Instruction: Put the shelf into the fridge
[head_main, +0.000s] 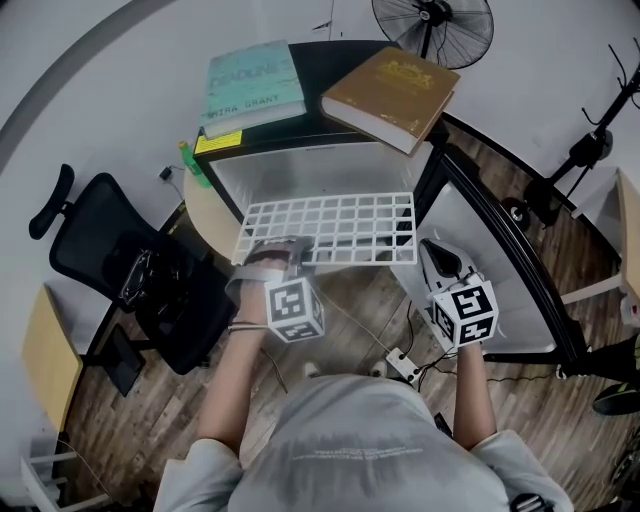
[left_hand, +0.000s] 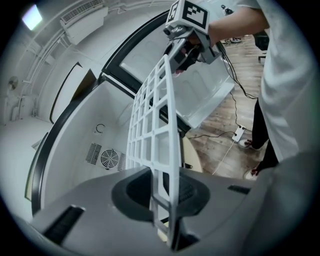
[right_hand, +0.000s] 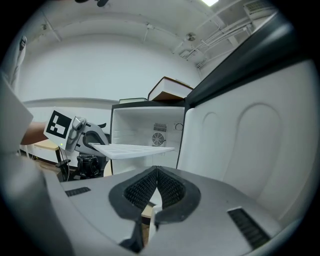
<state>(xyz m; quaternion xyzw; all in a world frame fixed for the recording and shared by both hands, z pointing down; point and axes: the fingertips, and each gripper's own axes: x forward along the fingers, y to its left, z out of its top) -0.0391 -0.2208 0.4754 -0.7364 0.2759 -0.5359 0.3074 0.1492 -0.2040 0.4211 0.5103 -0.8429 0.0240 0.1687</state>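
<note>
The white grid shelf is held level in front of the open mini fridge, its far edge at the opening. My left gripper is shut on the shelf's near left edge; in the left gripper view the shelf runs edge-on out from between the jaws of that gripper. My right gripper hovers just right of the shelf's near right corner, jaws shut with nothing between them. In the right gripper view, this gripper faces the fridge interior, and the shelf floats ahead to the left.
The fridge door stands open to the right. A teal book and a brown book lie on top of the fridge. A black office chair is at the left, and a power strip lies on the wood floor.
</note>
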